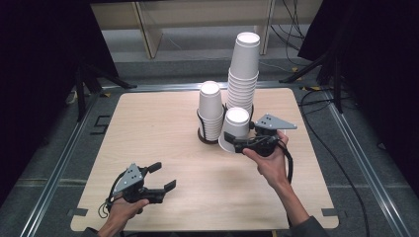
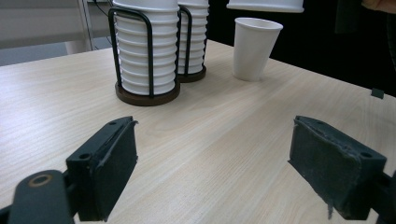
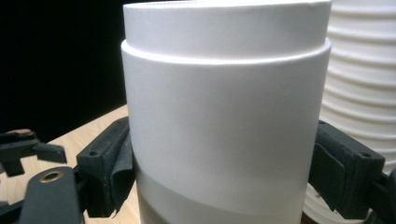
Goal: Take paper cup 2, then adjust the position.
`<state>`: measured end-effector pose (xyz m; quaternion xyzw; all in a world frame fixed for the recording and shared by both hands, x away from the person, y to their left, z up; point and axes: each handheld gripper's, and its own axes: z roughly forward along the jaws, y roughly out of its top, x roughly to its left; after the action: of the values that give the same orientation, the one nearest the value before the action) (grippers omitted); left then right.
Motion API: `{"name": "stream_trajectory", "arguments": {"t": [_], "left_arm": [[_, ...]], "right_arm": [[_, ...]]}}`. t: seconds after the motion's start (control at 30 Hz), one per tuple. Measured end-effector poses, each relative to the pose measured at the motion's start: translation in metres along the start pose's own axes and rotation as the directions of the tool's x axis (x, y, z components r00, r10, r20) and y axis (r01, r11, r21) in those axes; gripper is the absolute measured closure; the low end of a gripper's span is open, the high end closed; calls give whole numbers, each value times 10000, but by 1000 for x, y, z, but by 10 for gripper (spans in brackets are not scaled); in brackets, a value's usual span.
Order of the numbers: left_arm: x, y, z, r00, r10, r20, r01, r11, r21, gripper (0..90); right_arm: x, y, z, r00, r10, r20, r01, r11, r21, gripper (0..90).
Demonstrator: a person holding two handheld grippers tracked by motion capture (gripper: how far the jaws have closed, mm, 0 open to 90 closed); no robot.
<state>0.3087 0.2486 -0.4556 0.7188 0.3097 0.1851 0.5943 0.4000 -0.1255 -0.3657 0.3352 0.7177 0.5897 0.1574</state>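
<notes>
Pads of the right gripper [image 3: 224, 172] were clamped on opposite sides of a white paper cup [image 3: 224, 93], which stood vertical between them. Seen from above, that paper cup [image 1: 236, 121] sat at about 1 o'clock from the middle of the wooden table [image 1: 148, 128], just in front of two cup stacks in black wire holders: a short stack [image 1: 211, 111] at 11 o'clock of it and a tall stack [image 1: 243, 74] at 12 o'clock. Whether the cup rested on the table could not be told.

The left gripper [image 1: 163, 176] lay at 8 o'clock, well apart from the cups, jaws wide apart with bare tabletop between them. In its own view a second cup [image 2: 257, 46] stood mouth up at 1 o'clock.
</notes>
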Motion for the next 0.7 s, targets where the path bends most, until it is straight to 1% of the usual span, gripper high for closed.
{"name": "stream_trajectory", "arguments": {"t": [0.03, 0.07, 0.1, 0.13, 0.17, 0.2, 0.23, 0.27, 0.3, 0.33, 0.4, 0.43, 0.47, 0.5, 0.53, 0.57, 0.6, 0.63, 0.7], "left_arm": [[0, 0, -1, 10000, 23, -87, -22, 9999, 171, 145], [0, 0, -1, 10000, 69, -61, -68, 9998, 171, 145], [0, 1, -1, 9999, 98, -53, -97, 9998, 182, 145], [0, 1, -1, 9999, 98, -49, -97, 9998, 180, 145], [0, 1, -1, 9999, 90, -53, -89, 9998, 175, 145], [0, 1, -1, 9999, 84, -56, -84, 9998, 165, 145], [0, 1, -1, 10000, 52, -73, -51, 9998, 191, 145], [0, 1, -1, 10000, 25, -85, -23, 9998, 188, 145], [0, 0, 0, 10000, 9, -16, -9, 10000, 57, 145], [0, 0, 1, 10000, 1, 33, -1, 10000, -13, 145], [0, 0, 0, 10000, -1, 10, 1, 10000, 21, 145], [0, 1, -1, 10000, 16, -92, -14, 9998, 191, 145], [0, 1, -1, 10000, 26, -89, -24, 9998, 185, 145], [0, 1, -1, 10000, 15, -95, -13, 9998, 189, 145], [0, 0, 1, 10000, 11, 26, -11, 10000, -24, 145], [0, 1, 0, 10000, 20, 10, -20, 10000, -1, 145], [0, 1, 0, 10000, 23, -7, -23, 10000, 27, 145], [0, 1, 0, 10000, 3, -23, -3, 10000, 37, 145], [1, 0, -1, 10000, 95, -6, -95, 9999, 64, 145]], "right_arm": [[1, -2, 1, 10000, -63, -21, 63, 10000, 67, 177], [2, -4, 3, 9999, -139, -98, 139, 9999, 59, 177], [3, -6, 5, 9996, -63, -284, 65, 9999, 81, 177], [5, -8, 6, 9997, -124, -190, 128, 9997, 221, 177], [6, -10, 8, 9994, -75, -349, 82, 9998, 181, 177], [8, -11, 9, 9995, -85, -312, 94, 9996, 276, 177], [9, -12, 11, 9987, -65, -513, 75, 9998, 203, 177], [10, -13, 12, 9983, -127, -561, 146, 9994, 324, 177], [11, -14, 13, 9980, -204, -592, 223, 9993, 316, 177], [13, -15, 14, 9977, -166, -663, 191, 9991, 371, 177], [15, -18, 17, 9967, -298, -749, 324, 9989, 345, 177], [17, -19, 18, 9964, -215, -822, 253, 9986, 456, 177], [19, -20, 19, 9956, -113, -929, 159, 9987, 486, 177], [20, -21, 21, 9951, -129, -980, 180, 9985, 508, 177], [21, -22, 21, 9952, -218, -950, 264, 9985, 476, 177], [23, -23, 22, 9942, -144, -1069, 210, 9979, 612, 177], [24, -23, 23, 9944, -313, -1012, 379, 9973, 632, 177], [26, -24, 24, 9933, -332, -1111, 398, 9975, 576, 177], [29, -25, 26, 9922, -198, -1231, 289, 9970, 723, 177]]}}
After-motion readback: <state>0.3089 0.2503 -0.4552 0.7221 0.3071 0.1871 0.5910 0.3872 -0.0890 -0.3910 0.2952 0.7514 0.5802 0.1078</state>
